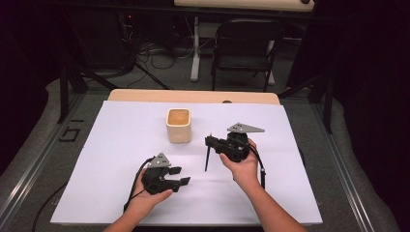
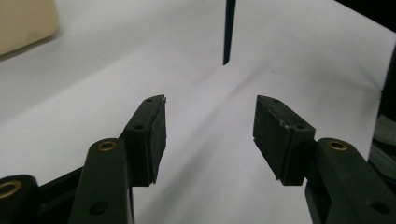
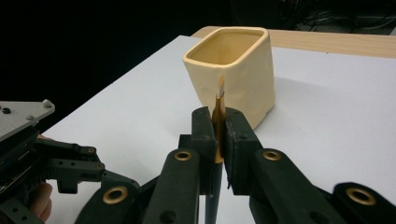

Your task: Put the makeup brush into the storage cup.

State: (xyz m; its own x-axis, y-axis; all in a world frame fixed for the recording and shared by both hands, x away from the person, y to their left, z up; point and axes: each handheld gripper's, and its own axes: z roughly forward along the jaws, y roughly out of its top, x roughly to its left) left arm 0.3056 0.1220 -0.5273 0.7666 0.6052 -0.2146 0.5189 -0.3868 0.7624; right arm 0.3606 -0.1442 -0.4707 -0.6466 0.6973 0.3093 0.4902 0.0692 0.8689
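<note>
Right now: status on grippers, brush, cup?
Right gripper shut on brush, hanging tip-down. Left gripper open, empty. Cup upright; nothing between it and the brush.

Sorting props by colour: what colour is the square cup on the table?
The cup is pale cream-yellow, clearest in the right gripper view.

The cup (image 3: 232,74) looked like smooth, glossy cream ceramic; the sheet (image 1: 121,145) covering the table was matt white; the jaws were matt black plastic.
</note>
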